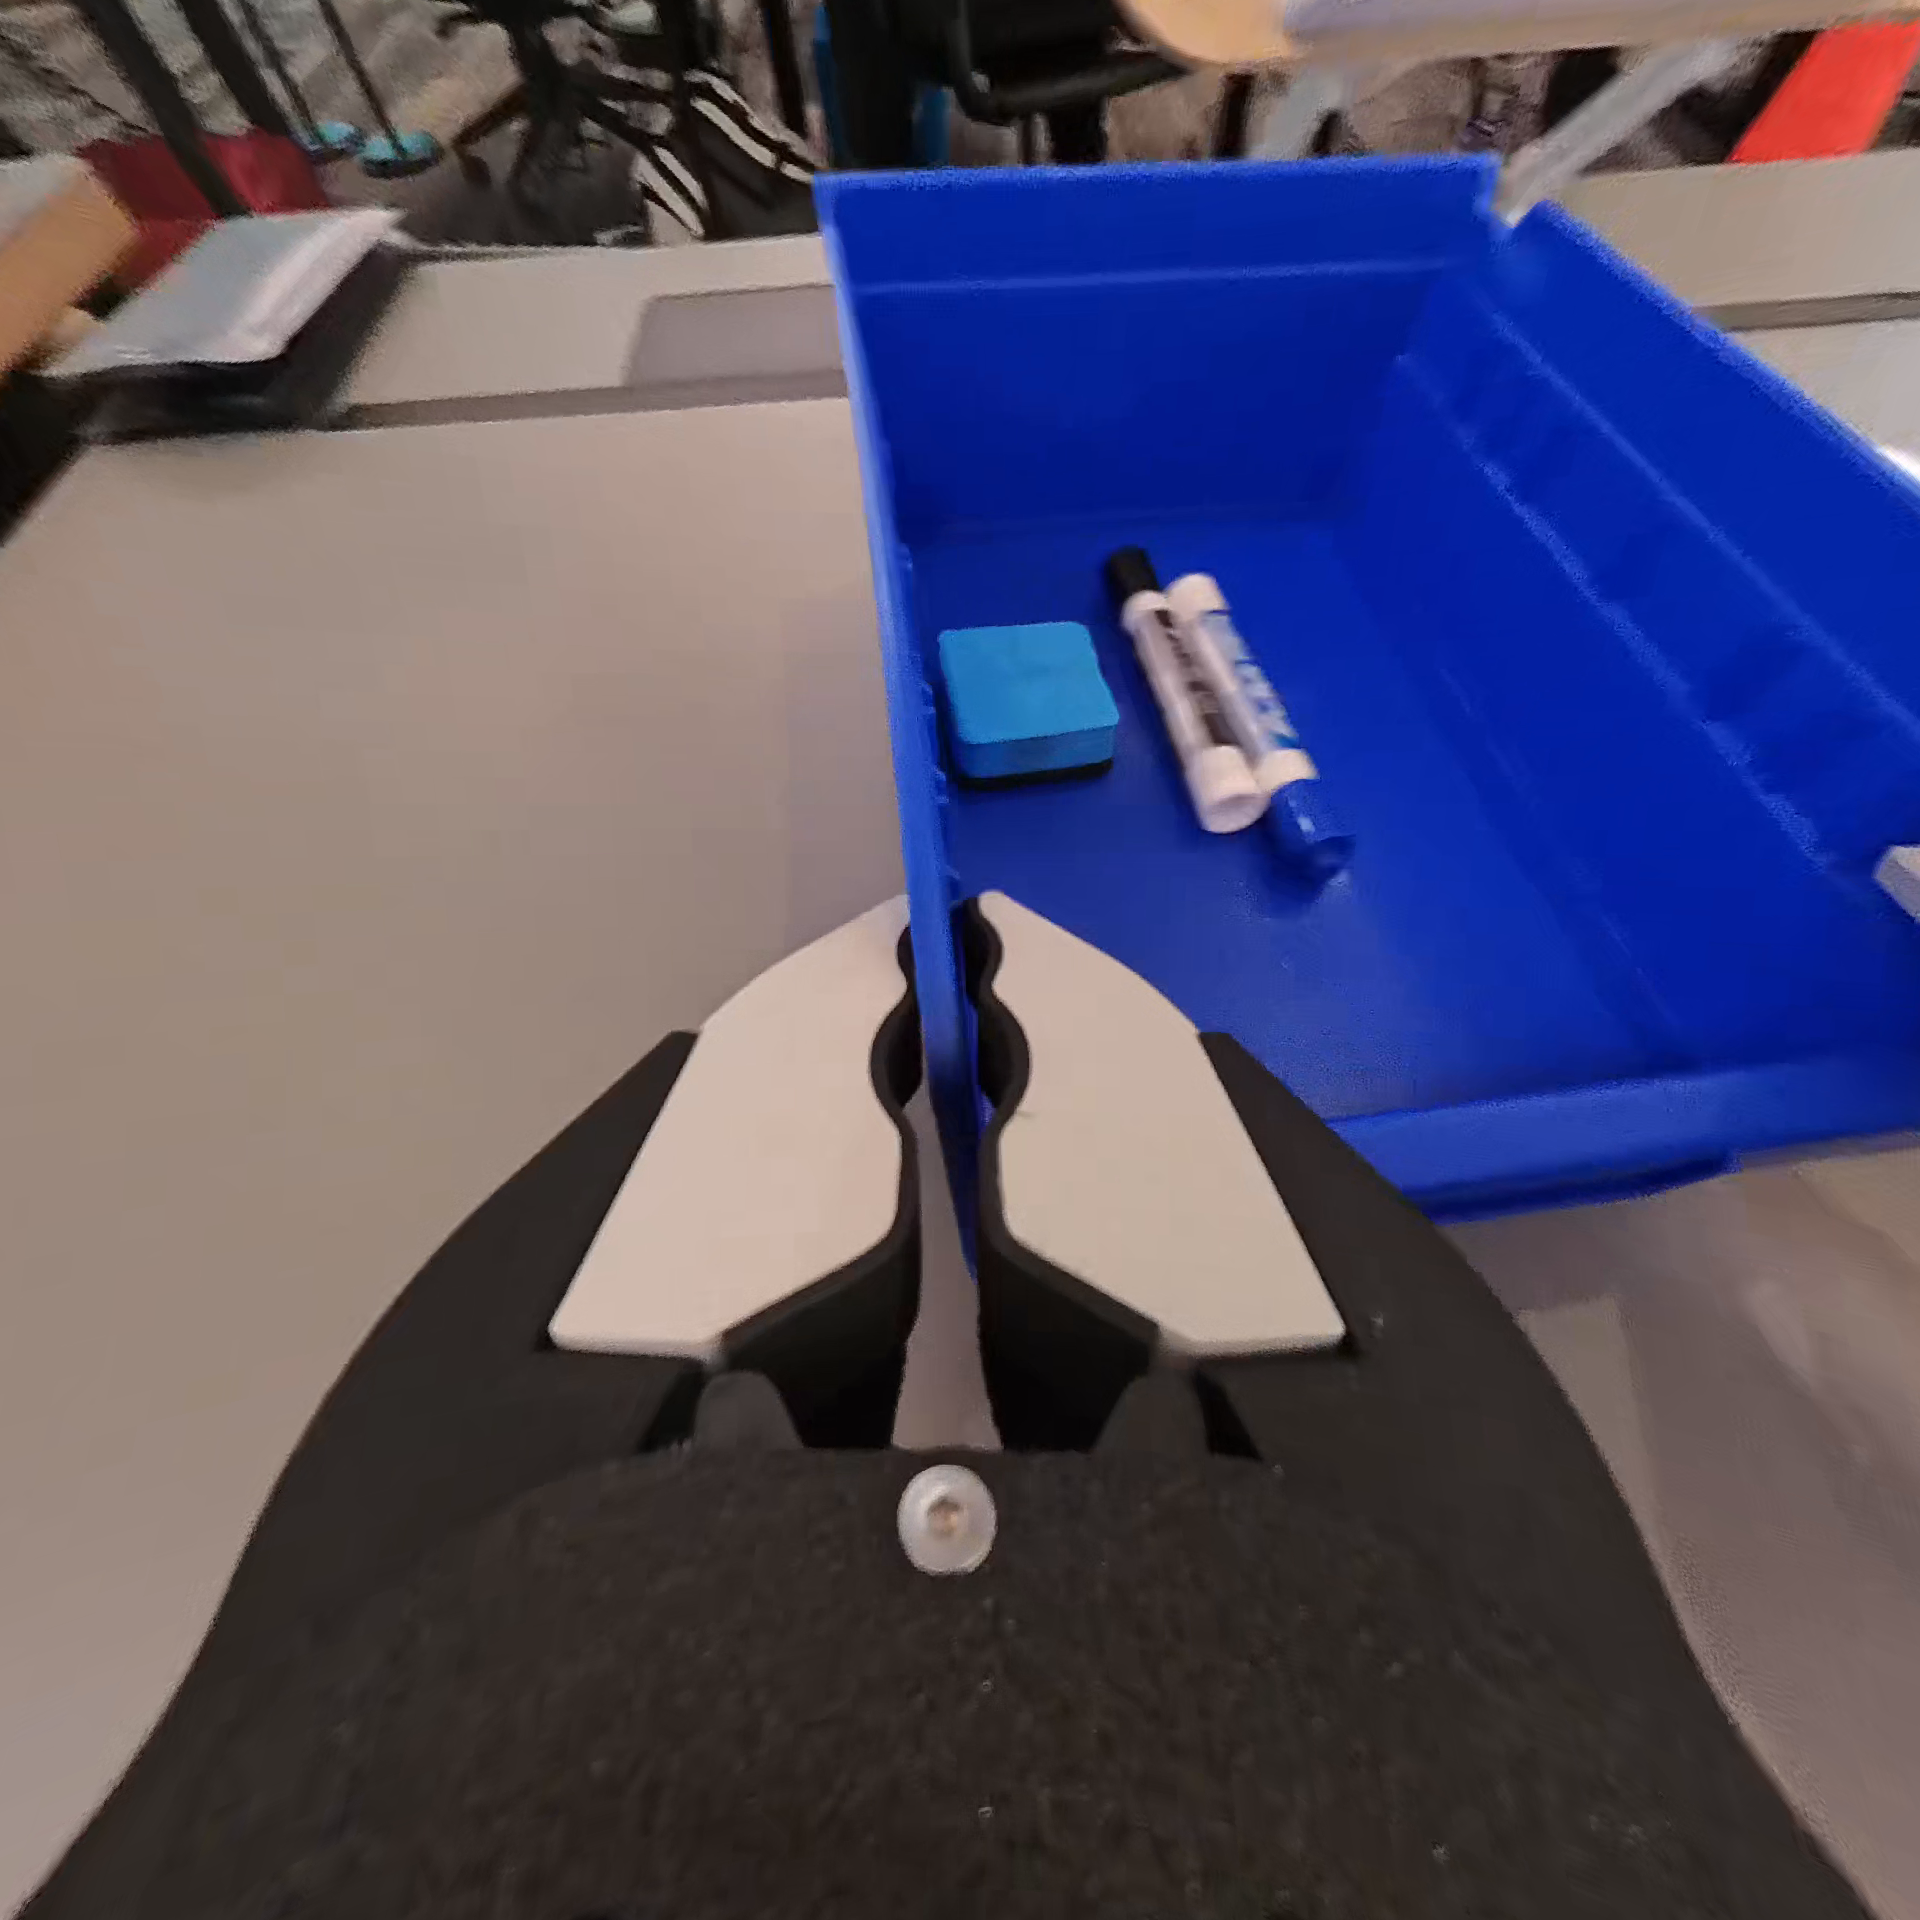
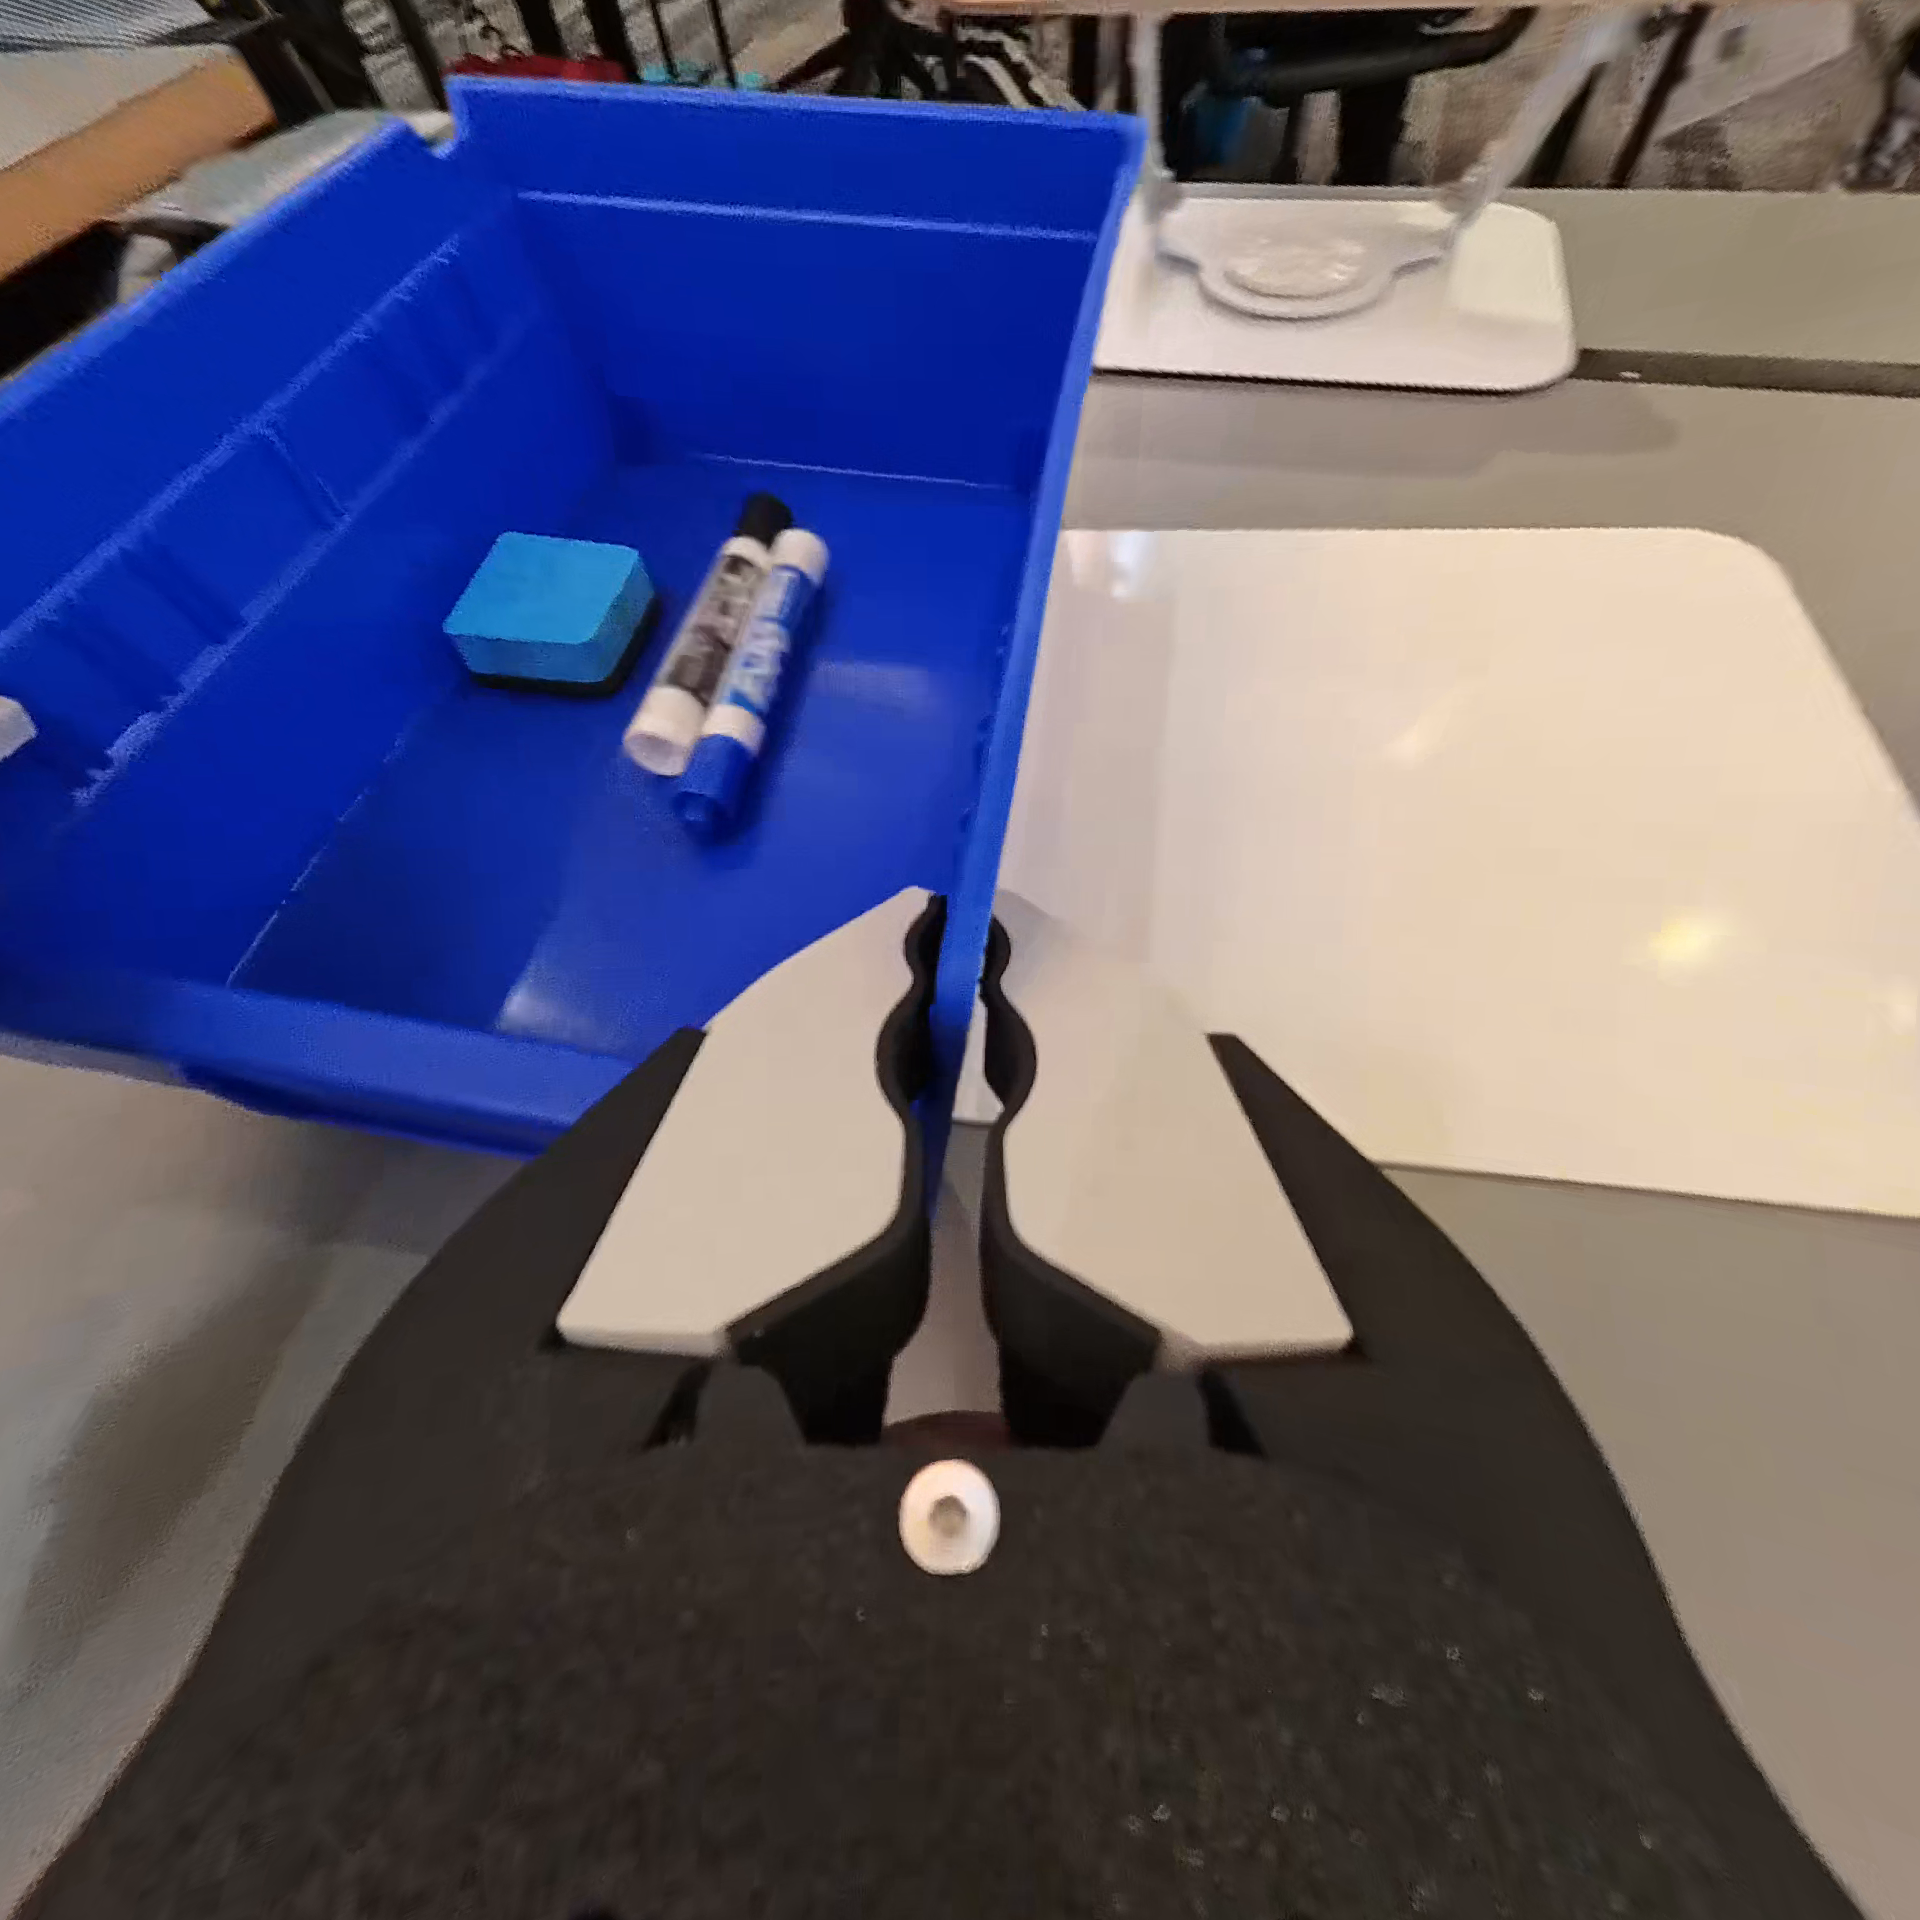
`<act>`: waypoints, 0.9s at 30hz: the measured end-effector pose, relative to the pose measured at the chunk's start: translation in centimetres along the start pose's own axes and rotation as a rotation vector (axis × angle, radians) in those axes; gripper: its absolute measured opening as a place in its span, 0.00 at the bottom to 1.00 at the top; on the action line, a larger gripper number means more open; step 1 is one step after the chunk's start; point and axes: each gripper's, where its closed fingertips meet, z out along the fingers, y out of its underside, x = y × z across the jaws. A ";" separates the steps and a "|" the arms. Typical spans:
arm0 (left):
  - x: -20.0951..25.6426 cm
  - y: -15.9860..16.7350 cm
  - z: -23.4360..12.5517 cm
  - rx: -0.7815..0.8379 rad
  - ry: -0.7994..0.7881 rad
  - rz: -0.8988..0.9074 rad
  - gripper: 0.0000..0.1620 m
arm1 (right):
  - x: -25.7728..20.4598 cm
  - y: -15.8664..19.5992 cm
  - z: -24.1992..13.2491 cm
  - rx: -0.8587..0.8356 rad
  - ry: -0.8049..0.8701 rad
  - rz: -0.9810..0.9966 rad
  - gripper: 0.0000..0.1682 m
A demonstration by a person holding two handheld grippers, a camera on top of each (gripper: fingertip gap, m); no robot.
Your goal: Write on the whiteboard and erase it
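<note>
Both grippers clamp opposite side walls of a deep blue plastic bin [image 1: 1143, 343]: the left gripper [image 1: 940, 914] on its left wall, the right gripper [image 2: 961, 914] on its right. Inside, mid-floor, lie a blue foam eraser [image 2: 551, 608] and two slim markers [image 2: 738, 649], side by side, likely light and slippery, best pinched mid-barrel. The glossy white whiteboard [image 2: 1455, 831] lies on the grey table [image 2: 1558, 1455] just beside the bin's right wall.

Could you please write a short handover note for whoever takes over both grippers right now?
Left gripper: jaws shut on the left wall of the blue bin.
Right gripper: jaws shut on the bin's right wall.
In the bin: blue eraser, black-capped marker and blue-capped marker, side by side, both capped.
Whiteboard lies on the table right of the bin, blank.
Done: bin gripped on both sides.
Left: take a marker, uncap, write, then erase.
</note>
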 end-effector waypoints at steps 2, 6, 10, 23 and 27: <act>-2.5 -0.1 -0.2 -0.006 -0.026 -0.016 0.02 | -2.5 -0.5 0.4 0.010 -0.015 -0.017 0.03; -8.6 0.0 -0.4 0.036 -0.037 -0.089 0.02 | -8.4 -1.9 1.5 0.067 -0.031 -0.074 0.04; -13.8 -0.2 0.3 0.048 -0.034 -0.125 0.03 | -13.5 -2.1 3.0 0.083 -0.030 -0.103 0.05; -17.1 1.5 3.1 0.027 -0.017 -0.182 0.04 | -16.8 -1.0 5.8 0.075 -0.107 -0.005 0.09; -17.3 0.6 1.0 0.013 -0.034 -0.178 0.27 | -16.8 -1.9 3.0 0.070 -0.295 -0.072 0.20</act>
